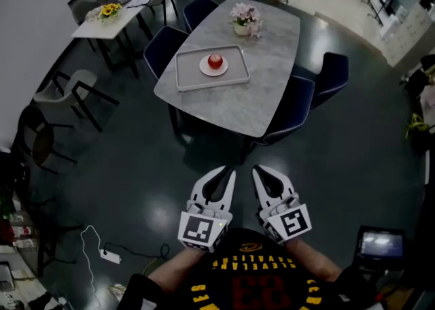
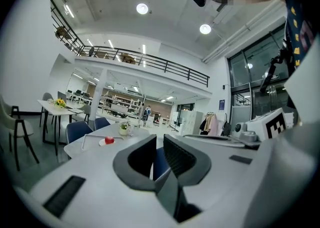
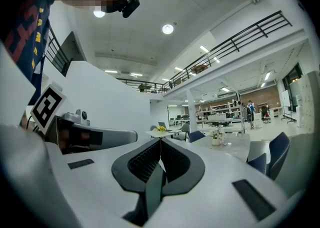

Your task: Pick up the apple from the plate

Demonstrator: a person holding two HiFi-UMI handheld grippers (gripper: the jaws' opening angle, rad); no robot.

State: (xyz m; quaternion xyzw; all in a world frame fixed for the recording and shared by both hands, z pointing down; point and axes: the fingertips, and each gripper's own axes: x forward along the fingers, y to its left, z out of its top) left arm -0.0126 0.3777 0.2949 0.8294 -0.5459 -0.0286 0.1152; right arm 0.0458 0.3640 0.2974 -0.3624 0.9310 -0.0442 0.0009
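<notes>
A red apple (image 1: pixel 215 61) sits on a small white plate (image 1: pixel 204 68), which lies in a grey tray (image 1: pixel 187 74) on a grey table (image 1: pixel 265 91) several steps ahead of me. The left gripper view shows the apple (image 2: pixel 109 140) small and far off to the left. Both grippers are held close to my body, well short of the table. My left gripper (image 1: pixel 228 173) (image 2: pixel 160 139) stands open by a narrow slit, with nothing in it. My right gripper (image 1: pixel 260 170) (image 3: pixel 160 142) is shut and empty. The right gripper view does not show the apple.
Dark blue chairs (image 1: pixel 289 115) ring the table, and a flower vase (image 1: pixel 245 22) stands at its far end. A second table with yellow flowers (image 1: pixel 109 11) and chairs (image 1: pixel 75 94) are at the left. A power strip with cable (image 1: pixel 109 255) lies on the dark floor.
</notes>
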